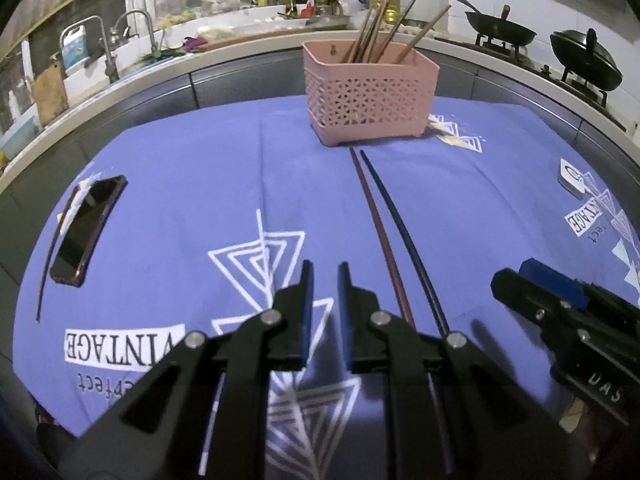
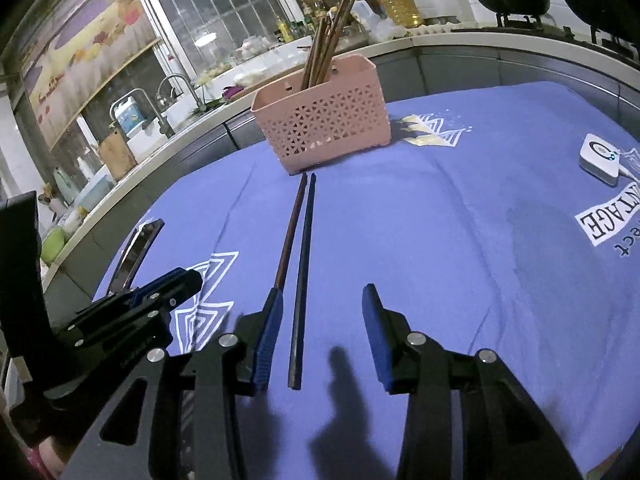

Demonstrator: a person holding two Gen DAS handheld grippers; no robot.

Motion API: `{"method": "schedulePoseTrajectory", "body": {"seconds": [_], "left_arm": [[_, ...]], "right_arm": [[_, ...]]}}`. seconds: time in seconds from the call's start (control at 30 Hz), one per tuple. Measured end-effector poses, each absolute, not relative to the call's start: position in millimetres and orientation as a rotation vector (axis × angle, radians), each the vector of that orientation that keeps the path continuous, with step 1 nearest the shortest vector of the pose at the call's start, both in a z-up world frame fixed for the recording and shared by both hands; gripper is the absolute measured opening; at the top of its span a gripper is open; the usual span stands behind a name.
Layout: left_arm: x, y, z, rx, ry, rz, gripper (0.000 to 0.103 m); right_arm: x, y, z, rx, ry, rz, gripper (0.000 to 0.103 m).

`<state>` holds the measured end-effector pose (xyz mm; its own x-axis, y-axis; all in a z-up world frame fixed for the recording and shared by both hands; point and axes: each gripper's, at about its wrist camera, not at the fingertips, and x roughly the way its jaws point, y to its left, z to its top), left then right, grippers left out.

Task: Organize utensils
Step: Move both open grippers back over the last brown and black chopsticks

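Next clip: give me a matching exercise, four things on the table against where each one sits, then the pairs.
Things:
1. pink basket
2. phone
3. white puck
4. black chopstick

Places:
A. between the right gripper's open jaws
B. left edge of the cloth
C. far middle, chopsticks standing in it
D. right edge, cable attached

Pairs: 1-C, 2-B, 3-D, 4-A

kitchen bg | barred window | sink w/ taps | woks on stove | wall prob. tiled
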<state>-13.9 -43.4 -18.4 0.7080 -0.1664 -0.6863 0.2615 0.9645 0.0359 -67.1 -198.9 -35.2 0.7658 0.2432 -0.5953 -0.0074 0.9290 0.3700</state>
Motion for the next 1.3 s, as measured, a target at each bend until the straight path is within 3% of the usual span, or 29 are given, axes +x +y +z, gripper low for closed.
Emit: {"method": "schedulePoseTrajectory", "body": {"seconds": [0.4, 0.5, 0.57, 1.3], "left_arm": [[-16, -41, -25, 0.129, 0.767, -0.24, 0.012], [-16, -41, -26, 0.128, 0.772, -0.235, 0.027], [-17, -41, -26, 0.132, 0.761, -0.229, 0.043], [-14, -40, -34, 0.125, 0.799, -0.237, 0.069]], "right_arm": [[-71, -196, -37, 0.357, 0.692, 0.131, 0.042], [-69, -196, -38, 0.362, 0.694, 0.125, 0.042], [-68, -196, -39, 0.365, 0.695, 0.121, 0.043], [-57, -202, -52, 0.402, 0.735, 0.098, 0.043]]}}
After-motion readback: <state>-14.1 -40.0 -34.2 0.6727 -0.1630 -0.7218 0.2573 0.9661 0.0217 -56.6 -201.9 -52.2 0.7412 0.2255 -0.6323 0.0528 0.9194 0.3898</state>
